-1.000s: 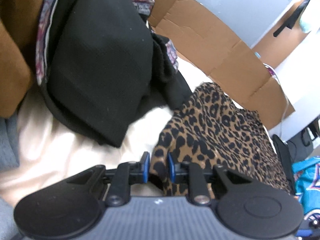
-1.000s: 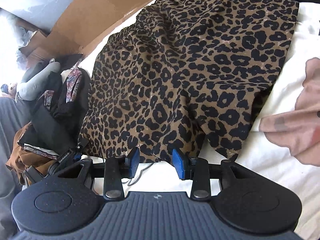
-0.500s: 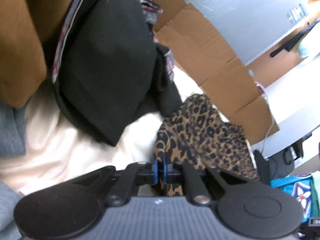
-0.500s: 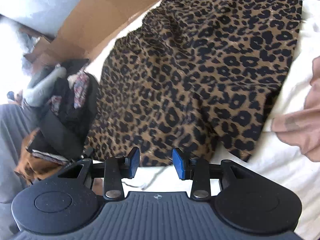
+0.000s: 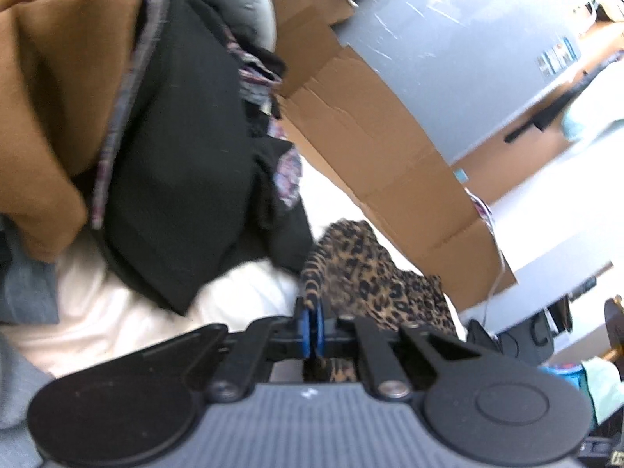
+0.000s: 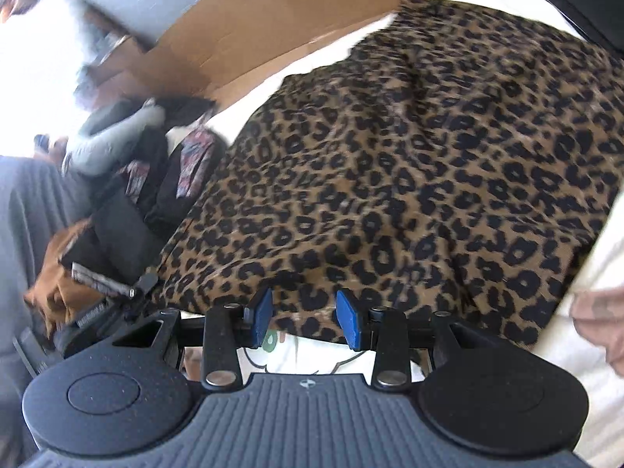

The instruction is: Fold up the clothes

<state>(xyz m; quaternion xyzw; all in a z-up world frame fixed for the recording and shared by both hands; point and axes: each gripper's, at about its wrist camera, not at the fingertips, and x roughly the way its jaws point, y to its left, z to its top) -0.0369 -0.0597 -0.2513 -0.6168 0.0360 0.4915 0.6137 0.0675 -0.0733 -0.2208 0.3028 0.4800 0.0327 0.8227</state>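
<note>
No writing can be read here: the label on the grey wall (image 5: 557, 56) is too blurred to make out, and so is the small tag on the black strap (image 6: 91, 318) at the left of your right wrist view.

Your left gripper (image 5: 311, 325) points down at a slant, and its blue pads are pinched together on an edge of the leopard-print garment (image 5: 374, 277); the cloth rises in a narrow ridge from the pads and also shows beneath them. Its jaws have just been closing on that fabric.

Your right gripper (image 6: 304, 318) also tilts downward, with its blue pads standing partly apart and nothing between them. They hover just over the near hem of the leopard-print garment (image 6: 429, 156), which lies spread across the white bedding (image 6: 592, 265).

A pile of black clothes (image 5: 183, 163) and a brown garment (image 5: 50, 89) sit just beside it, with flattened cardboard (image 5: 374, 144) behind.
</note>
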